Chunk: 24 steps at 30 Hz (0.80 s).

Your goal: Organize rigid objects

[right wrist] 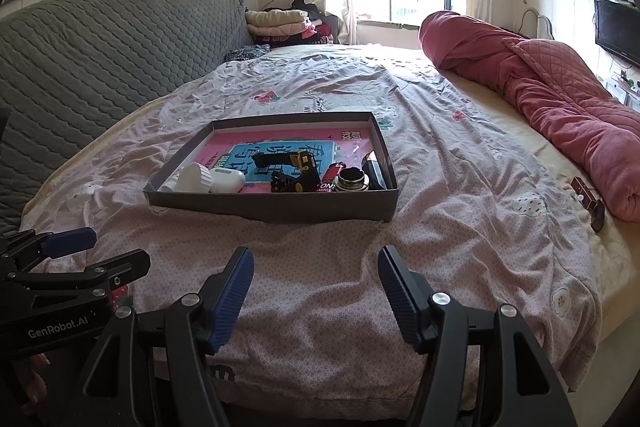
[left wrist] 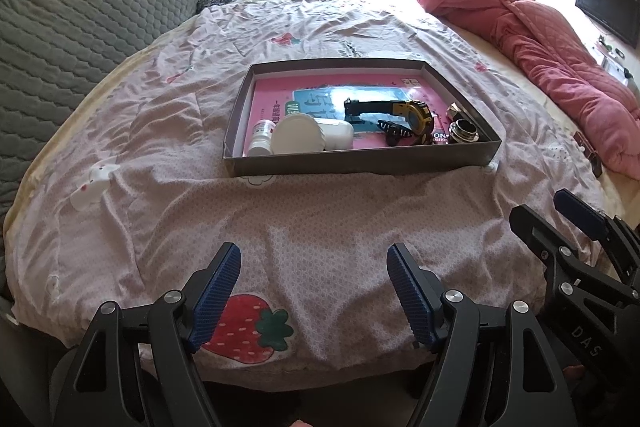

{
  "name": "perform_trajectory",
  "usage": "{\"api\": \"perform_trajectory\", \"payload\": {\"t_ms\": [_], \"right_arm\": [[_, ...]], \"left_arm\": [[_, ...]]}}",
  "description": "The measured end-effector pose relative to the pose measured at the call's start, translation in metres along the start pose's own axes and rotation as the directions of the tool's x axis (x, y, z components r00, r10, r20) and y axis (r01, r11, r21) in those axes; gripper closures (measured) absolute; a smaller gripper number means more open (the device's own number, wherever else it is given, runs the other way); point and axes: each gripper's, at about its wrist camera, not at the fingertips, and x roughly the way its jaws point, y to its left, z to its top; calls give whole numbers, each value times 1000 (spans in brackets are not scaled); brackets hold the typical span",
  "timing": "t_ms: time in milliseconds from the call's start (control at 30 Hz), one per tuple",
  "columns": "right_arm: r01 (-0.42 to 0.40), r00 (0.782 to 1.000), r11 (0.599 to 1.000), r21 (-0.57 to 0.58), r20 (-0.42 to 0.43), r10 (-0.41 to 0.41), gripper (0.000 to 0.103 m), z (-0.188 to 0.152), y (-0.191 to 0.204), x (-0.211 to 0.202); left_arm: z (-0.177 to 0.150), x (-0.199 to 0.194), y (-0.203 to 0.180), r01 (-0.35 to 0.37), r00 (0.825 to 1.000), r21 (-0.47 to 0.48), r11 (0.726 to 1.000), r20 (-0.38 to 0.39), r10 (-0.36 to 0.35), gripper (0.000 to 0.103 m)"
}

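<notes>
Hovering near the bed's edge, our left gripper (left wrist: 314,291) and right gripper (right wrist: 316,293) gape empty; the box (left wrist: 360,163) beyond holds bottles (left wrist: 312,135), perhaps a watch (left wrist: 412,113).

Both claws are up and level at the bottom of their own views, side by side. The left claw (left wrist: 314,291) has its jaws spread wide, blue ribbed pads (left wrist: 218,293) facing each other across an empty gap, nothing between them. The right claw (right wrist: 316,293) matches it: jaws apart, blue pads (right wrist: 234,297) angled outward, nothing gripped. In the left wrist view, the right claw pokes in at the lower right edge, black frame tilted, one blue fingertip pointing to the upper left. In the right wrist view, the left claw shows at the lower left edge, one blue fingertip reaching rightward. Neither claw touches the other.
</notes>
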Motion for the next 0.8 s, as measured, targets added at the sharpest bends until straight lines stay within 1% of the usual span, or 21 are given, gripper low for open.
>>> {"api": "perform_trajectory", "payload": {"t_ms": [500,800], "right_arm": [[2,1000,1000,13,3,-2,39,0,-1,0],[-17,1000,999,44,7,17,39,1,-7,5]], "left_arm": [[0,3,-2,-6,1000,-2,1000,-4,6,26],[1,15,3,-10,1000,-21,1000,-22,10,26]]}}
